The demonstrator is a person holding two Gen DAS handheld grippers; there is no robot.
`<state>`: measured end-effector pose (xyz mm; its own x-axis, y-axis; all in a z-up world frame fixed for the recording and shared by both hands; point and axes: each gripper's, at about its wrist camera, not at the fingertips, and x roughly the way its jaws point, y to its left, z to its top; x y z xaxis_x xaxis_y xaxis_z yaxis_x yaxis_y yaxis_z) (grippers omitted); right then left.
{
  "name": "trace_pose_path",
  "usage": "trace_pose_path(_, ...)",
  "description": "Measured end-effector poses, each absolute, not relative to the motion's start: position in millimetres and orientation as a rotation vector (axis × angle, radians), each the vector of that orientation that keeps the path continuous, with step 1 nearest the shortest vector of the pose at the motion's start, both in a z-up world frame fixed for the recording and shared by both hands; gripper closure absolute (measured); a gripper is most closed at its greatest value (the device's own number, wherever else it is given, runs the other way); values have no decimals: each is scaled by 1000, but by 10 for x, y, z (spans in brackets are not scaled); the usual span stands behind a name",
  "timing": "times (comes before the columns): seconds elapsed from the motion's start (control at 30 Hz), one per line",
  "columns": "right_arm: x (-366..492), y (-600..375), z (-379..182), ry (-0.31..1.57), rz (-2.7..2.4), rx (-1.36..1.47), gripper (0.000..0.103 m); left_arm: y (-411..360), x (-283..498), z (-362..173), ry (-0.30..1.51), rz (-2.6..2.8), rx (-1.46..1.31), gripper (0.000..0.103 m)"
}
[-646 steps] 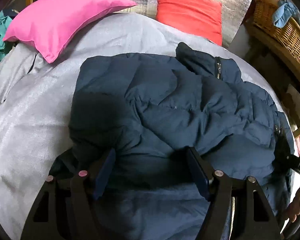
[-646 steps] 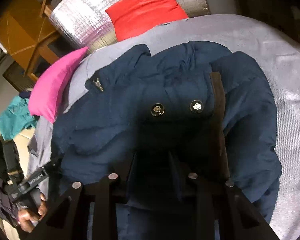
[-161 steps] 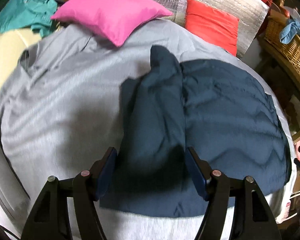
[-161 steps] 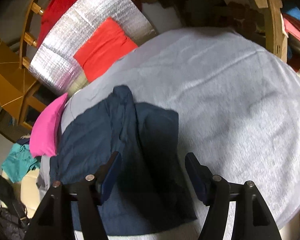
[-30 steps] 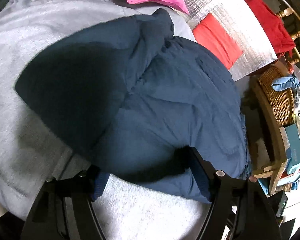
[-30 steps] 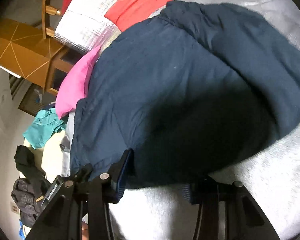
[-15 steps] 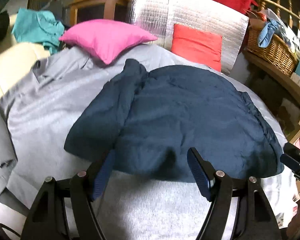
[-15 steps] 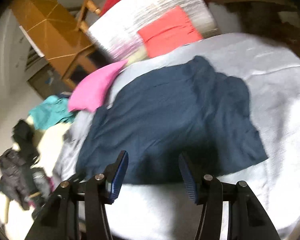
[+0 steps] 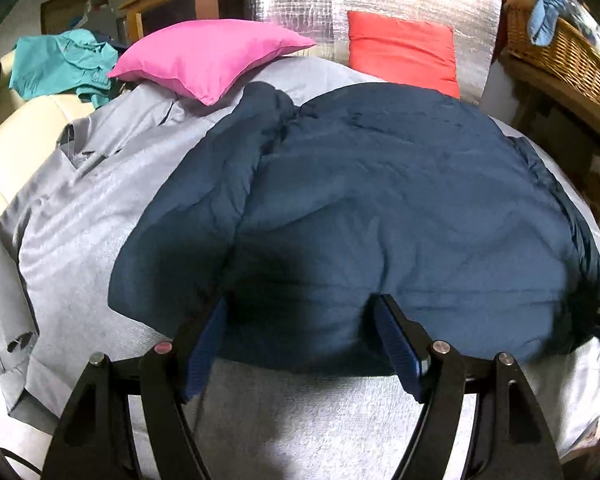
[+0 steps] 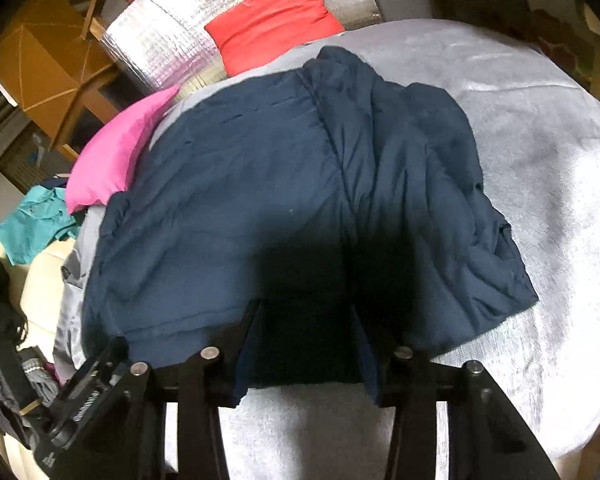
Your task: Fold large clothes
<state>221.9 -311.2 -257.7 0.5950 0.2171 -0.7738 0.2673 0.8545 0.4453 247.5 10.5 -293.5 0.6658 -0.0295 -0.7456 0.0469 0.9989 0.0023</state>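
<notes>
Light: dim indoor, from above | Shadows: dark patch on jacket [image 9: 380, 200] ahead of each gripper | Glare: bright sheen on foil panel [image 9: 292, 12] and grey cover [image 10: 540, 128] | Distortion: strong fisheye bowing, black vignette corners | Blur: soft at edges, right view slightly smeared

The near hem of the navy jacket [image 9: 380, 200] sits in deep shadow between the left gripper [image 9: 300, 312] fingers, so whether they touch the fabric cannot be told. In the right wrist view the right gripper [image 10: 306, 316] fingertips merge with dark cloth, their ends hidden. The wicker basket [image 9: 560, 56] is cut off by the frame edge
</notes>
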Motion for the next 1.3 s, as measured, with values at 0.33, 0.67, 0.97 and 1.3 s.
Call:
trace_pose_path(0.33, 1564, -2881, -1779, 749, -35, 408, 35, 313, 1748, -2116, 657, 20, 97, 21)
trace_pose_path(0.67, 872, -2506, -792, 636, 4, 220, 25, 471, 950, -1018, 438, 55, 63, 8)
trace_pose_path(0.97, 233, -2362, -266, 578, 17, 191, 24, 470, 465, -571, 381, 69, 75, 7)
trace_pose_path(1.3, -264, -2165, -27, 545, 8, 155, 23, 286, 12, -369, 358, 33, 112, 6)
